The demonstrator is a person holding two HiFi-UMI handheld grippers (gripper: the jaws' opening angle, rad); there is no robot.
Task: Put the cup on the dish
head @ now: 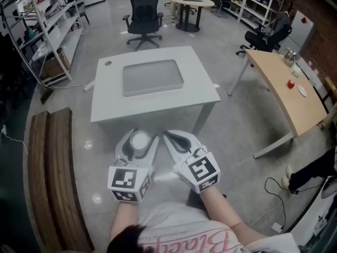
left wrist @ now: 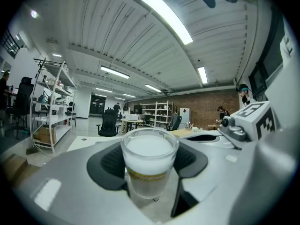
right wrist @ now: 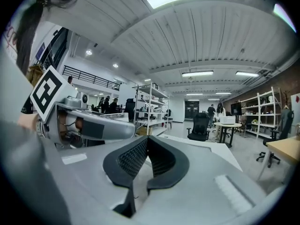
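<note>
While being held off the floor just short of the white table (head: 152, 109), sitting pinched in the left gripper (head: 142, 136): a clear cup (head: 140, 140) with a yellowish band low on its wall, clamped at about mid-height between the two dark pads, the jaws standing only as far apart as its width. Looking whitish inside, from a filling or from frosting, with no telling which. Judging by the thin see-through wall: likely handling as light and stiff, smooth enough to be slipping under a loose pinch, and possibly cracking under a hard one or a rough set-down, so favouring a hold like the present one, across the round wall, below the rim and above the base. Standing upright, long axis running vertical, mouth opening toward the ceiling and base pointing down. Hanging alongside and carrying nothing: the right gripper (right wrist: 146, 146), jaws drawn together at the tips. Lying well apart from the cup, at the middle of the table: the flat grey rectangular dish (head: 152, 78), bearing no cup.
</note>
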